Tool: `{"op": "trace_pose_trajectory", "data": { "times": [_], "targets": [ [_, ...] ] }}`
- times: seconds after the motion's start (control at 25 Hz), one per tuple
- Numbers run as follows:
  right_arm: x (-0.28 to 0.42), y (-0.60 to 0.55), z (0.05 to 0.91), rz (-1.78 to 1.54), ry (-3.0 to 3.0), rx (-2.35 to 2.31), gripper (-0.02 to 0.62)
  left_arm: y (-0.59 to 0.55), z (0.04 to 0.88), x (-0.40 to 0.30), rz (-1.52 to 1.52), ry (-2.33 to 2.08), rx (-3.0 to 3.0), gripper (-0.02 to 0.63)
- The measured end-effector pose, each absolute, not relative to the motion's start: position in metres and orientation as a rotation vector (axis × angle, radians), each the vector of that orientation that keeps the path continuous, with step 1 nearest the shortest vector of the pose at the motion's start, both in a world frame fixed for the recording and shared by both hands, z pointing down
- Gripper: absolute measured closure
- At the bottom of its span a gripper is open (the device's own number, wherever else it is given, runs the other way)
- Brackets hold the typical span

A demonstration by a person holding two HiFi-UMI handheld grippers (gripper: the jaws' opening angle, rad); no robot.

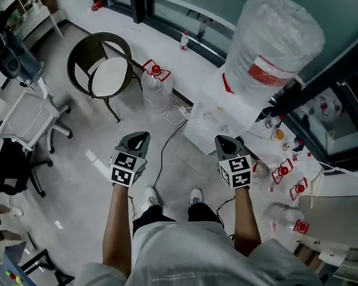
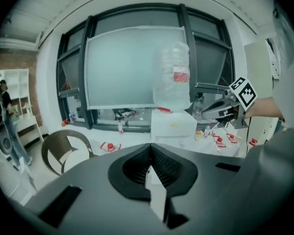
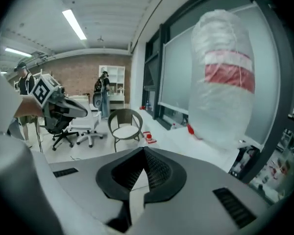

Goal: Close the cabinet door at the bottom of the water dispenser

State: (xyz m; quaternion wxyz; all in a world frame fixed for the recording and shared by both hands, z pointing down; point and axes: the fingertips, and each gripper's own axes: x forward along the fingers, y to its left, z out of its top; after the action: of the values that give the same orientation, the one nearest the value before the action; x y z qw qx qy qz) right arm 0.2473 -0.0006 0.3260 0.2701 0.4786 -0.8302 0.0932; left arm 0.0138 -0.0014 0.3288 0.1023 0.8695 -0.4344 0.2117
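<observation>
The white water dispenser [image 1: 224,109] stands by the window with a large plastic-wrapped water bottle [image 1: 274,37] on top. I cannot make out its bottom cabinet door from above, and in the left gripper view the dispenser [image 2: 172,126] has its lower part hidden behind the gripper body. My left gripper [image 1: 138,140] is held high above the floor, left of the dispenser, shut and empty. My right gripper [image 1: 225,143] hangs just in front of the dispenser, also shut with nothing in it. In both gripper views the jaws meet at their tips, left gripper [image 2: 149,147], right gripper [image 3: 144,151].
A round wicker chair [image 1: 101,70] and a red-capped water jug [image 1: 157,85] stand left of the dispenser. A cable [image 1: 167,151] runs across the floor. Several red-capped bottles [image 1: 283,173] lie at the right. An office chair [image 1: 27,118] is at far left. People [image 3: 104,93] stand far back.
</observation>
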Motion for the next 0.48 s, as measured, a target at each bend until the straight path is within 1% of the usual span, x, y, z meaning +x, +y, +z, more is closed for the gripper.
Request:
{"op": "trace_pose_trajectory", "data": {
  "times": [0.28,0.48],
  "targets": [
    [0.228,-0.011,0.175,-0.014,-2.391,1.423,0.568,-0.024,0.202,0.018,0.428,-1.347,2.758,0.586],
    [0.229,-0.015,0.093,-0.218,-2.419,1.506,0.568,-0.031,0.116,0.029,0.289,-1.379,2.902,0.586]
  ]
}}
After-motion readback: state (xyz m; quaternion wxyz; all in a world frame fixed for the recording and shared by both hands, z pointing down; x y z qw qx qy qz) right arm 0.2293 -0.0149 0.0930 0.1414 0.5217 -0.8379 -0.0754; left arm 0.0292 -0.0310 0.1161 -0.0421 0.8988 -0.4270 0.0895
